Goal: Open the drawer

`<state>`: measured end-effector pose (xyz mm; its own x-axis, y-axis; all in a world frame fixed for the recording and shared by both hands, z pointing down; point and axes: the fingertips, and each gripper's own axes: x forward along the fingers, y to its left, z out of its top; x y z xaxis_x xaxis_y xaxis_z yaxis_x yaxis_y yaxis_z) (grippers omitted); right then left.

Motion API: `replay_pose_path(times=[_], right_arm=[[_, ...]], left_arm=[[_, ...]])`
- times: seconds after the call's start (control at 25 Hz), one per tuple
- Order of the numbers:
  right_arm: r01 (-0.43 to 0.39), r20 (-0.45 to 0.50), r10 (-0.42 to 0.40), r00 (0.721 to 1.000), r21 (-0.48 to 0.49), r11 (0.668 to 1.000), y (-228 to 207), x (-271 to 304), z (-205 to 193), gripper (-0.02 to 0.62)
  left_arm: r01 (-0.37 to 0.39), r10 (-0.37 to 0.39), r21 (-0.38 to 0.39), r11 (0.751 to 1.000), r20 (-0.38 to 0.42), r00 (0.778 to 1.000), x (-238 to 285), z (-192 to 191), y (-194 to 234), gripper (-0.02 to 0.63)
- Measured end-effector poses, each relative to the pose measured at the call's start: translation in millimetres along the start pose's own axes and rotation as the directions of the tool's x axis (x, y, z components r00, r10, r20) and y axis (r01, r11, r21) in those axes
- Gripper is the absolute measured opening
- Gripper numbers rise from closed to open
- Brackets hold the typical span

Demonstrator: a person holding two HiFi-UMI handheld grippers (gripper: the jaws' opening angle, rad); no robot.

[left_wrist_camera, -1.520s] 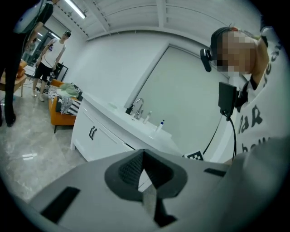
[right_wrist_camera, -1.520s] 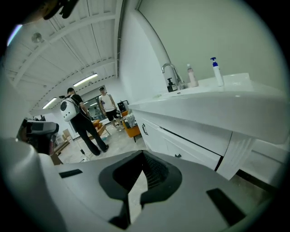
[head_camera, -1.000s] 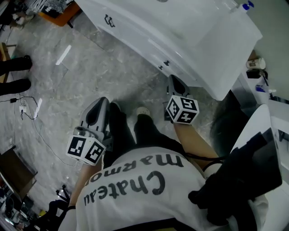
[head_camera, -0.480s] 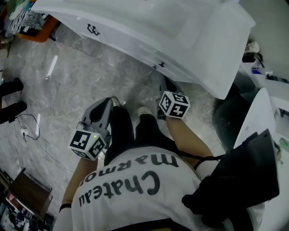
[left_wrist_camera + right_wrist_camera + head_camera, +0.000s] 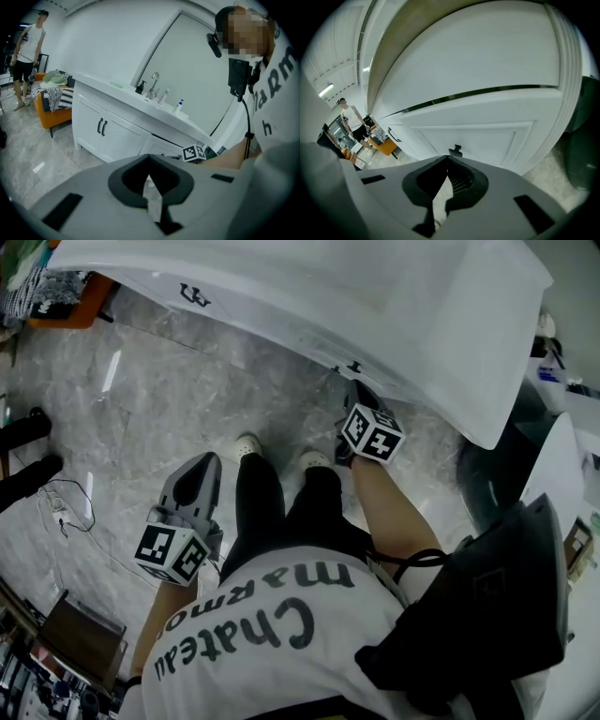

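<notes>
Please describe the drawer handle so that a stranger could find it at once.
Find the long white vanity cabinet with the faucet on top. At its end near the right tool is a framed drawer panel. Its handle is a single small dark knob, unlike the paired pulls on the doors.

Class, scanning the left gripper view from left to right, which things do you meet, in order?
Standing person, orange seat, cabinet door handles, faucet, white bottle.

My right gripper [image 5: 361, 397] sits just below the drawer knob [image 5: 353, 367], upper centre; my left gripper [image 5: 204, 465] hangs lower left.
</notes>
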<state>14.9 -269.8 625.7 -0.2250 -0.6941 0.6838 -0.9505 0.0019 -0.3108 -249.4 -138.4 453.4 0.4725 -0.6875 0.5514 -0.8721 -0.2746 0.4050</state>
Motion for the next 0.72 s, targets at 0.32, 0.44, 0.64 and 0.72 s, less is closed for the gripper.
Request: replay_pose_path(times=[0.32,0.44,0.64,0.72], right_arm=[[0.046,-0.016,-0.045,0.999,0.045,0.998,-6,19,-3,0.123],[0.070,-0.025,-0.068,0.997,0.077,0.995,-11,27,0,0.207],[0.136,-0.047,-0.132,0.990,0.098,0.986,-17,39,7,0.216],[0.162,-0.051,-0.157,0.986,0.108,0.981,-19,42,9,0.214]], left_arm=[[-0.041,0.042,-0.047,0.998,0.005,0.999,-13,-6,22,0.008],[-0.054,0.054,-0.057,0.997,0.002,0.999,-19,-10,25,0.008],[-0.077,0.078,-0.076,0.994,0.006,0.997,-26,-14,36,0.008],[-0.085,0.086,-0.083,0.993,0.008,0.996,-28,-14,39,0.008]])
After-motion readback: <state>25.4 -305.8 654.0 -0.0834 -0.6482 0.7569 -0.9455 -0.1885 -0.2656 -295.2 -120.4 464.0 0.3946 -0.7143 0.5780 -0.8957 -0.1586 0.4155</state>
